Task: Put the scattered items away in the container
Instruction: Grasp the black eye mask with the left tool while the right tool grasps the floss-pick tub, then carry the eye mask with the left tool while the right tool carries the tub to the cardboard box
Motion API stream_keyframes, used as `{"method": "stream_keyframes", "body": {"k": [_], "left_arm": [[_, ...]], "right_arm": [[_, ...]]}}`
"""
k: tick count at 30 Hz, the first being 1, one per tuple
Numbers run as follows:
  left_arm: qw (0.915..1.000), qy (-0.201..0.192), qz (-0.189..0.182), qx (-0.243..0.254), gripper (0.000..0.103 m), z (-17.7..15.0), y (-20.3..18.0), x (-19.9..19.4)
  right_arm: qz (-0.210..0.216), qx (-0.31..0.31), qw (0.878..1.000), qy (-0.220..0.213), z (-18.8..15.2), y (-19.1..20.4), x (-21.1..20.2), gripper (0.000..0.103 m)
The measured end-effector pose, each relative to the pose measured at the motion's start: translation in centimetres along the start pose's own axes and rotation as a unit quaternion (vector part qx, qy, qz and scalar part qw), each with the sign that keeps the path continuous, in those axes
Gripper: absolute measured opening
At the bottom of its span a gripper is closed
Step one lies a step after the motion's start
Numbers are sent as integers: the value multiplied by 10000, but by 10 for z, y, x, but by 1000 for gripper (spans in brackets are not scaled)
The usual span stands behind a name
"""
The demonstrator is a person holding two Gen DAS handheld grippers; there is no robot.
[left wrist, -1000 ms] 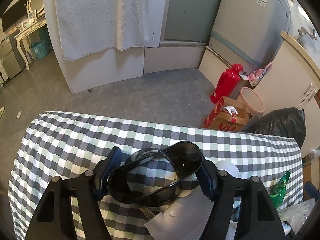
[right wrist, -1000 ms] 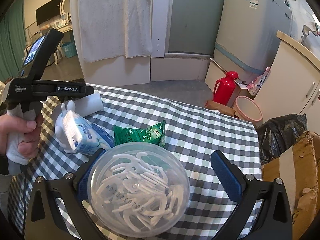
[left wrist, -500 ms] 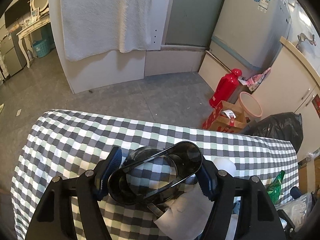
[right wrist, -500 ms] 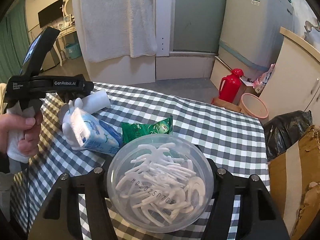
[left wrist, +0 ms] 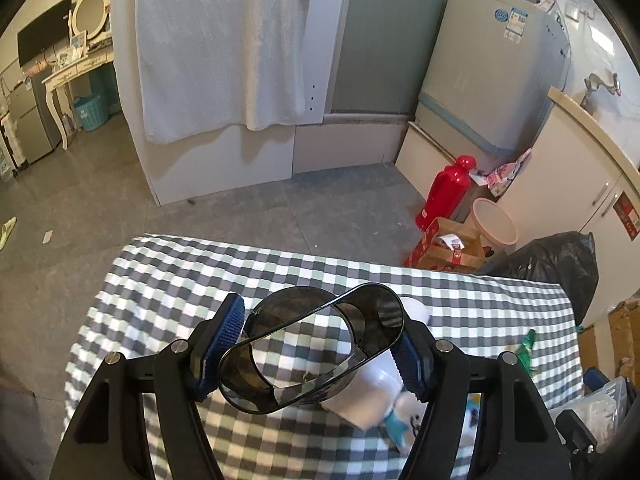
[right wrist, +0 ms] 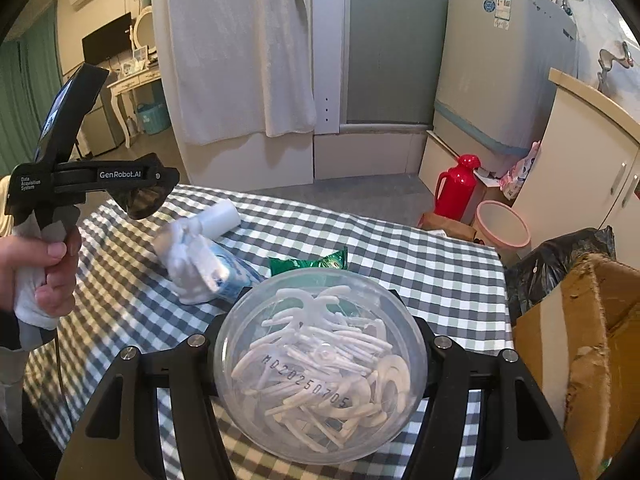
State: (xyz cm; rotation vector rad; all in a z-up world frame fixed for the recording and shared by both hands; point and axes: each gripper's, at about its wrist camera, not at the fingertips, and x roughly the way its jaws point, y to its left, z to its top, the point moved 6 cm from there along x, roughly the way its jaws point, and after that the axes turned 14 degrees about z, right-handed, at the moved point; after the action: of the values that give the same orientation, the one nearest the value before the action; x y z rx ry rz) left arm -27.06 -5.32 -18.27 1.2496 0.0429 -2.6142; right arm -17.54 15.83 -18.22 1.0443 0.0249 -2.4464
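Note:
My left gripper (left wrist: 316,346) is shut on a dark smoky plastic holder (left wrist: 310,346) and holds it above the checked tablecloth (left wrist: 168,292); it also shows at the left of the right wrist view (right wrist: 146,200). My right gripper (right wrist: 320,356) is shut on a clear round tub of white floss picks (right wrist: 320,360), held above the table. On the cloth lie a white tube (right wrist: 218,218), a blue-and-white tissue pack (right wrist: 224,270) and a green sachet (right wrist: 308,266).
An open cardboard box (right wrist: 592,344) stands off the table's right edge beside a black rubbish bag (right wrist: 568,256). On the floor behind are a red thermos (right wrist: 458,186) and a pink bin (right wrist: 502,224). A washing machine (right wrist: 504,68) stands at the back.
My left gripper has lifted the dark holder higher above the table. My right gripper has closed on the floss tub and raised it, moving slightly right.

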Motion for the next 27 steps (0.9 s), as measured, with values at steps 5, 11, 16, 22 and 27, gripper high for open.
{"method": "stream_keyframes", "body": {"k": [5,11,16,22,27], "left_arm": [[9998,-195,-13,-19,71,2,7,-32],[9988,-486,-44,-40,71,2,13,-76],[9977,-664,-112,-94,71,-8,19,-112],[9956,-918,-170,-111,71,-17,22,-158],[9926,-1196,-197,-85,71,-25,23,-198]], "right_arm": [[5,-41,9999,-162,5,10,-23,63],[10,-114,9993,-363,9,22,-51,63],[6,-185,9986,-503,10,34,-76,63],[-15,-234,9973,-702,10,43,-108,63],[-17,-282,9959,-858,9,49,-133,63]]}}
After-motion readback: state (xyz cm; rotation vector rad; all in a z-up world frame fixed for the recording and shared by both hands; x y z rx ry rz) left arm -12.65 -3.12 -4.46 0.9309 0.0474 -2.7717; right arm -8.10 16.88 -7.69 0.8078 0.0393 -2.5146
